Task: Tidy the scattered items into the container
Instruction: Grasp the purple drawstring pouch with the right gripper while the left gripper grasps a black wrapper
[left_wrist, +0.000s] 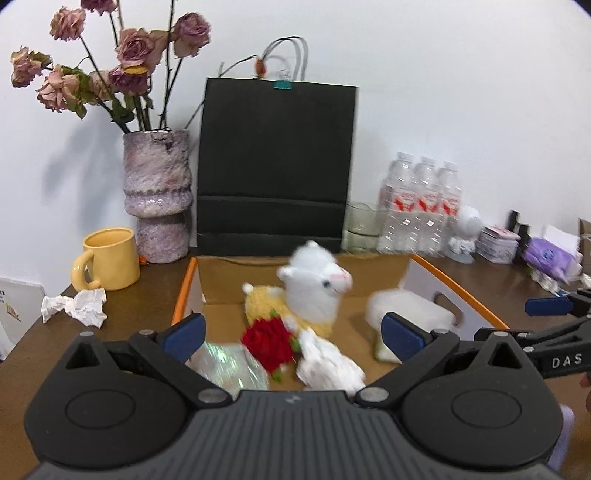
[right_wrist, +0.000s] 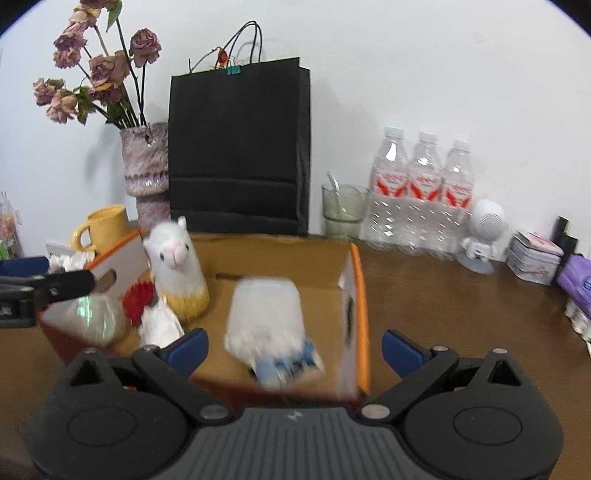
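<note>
Inside cardboard box (left_wrist: 376, 271), fluffy alpaca plush (left_wrist: 314, 291) (upright)

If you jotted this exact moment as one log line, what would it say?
left gripper: open, empty | right gripper: open, empty | cardboard box: holds alpaca plush, tissue pack | crumpled paper: outside box

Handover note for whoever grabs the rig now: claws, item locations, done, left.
Left claw: open, empty, above the near edge of the cardboard box.
Right claw: open, empty, at the box's near right side.
In the box: alpaca plush, red flower, shiny wrapped packet, white tissue pack.
Left: crumpled paper lies on the table beside the yellow mug, outside the box. It looks like the only loose scrap near it; whether the mug and other desk items count is unclear.
</note>
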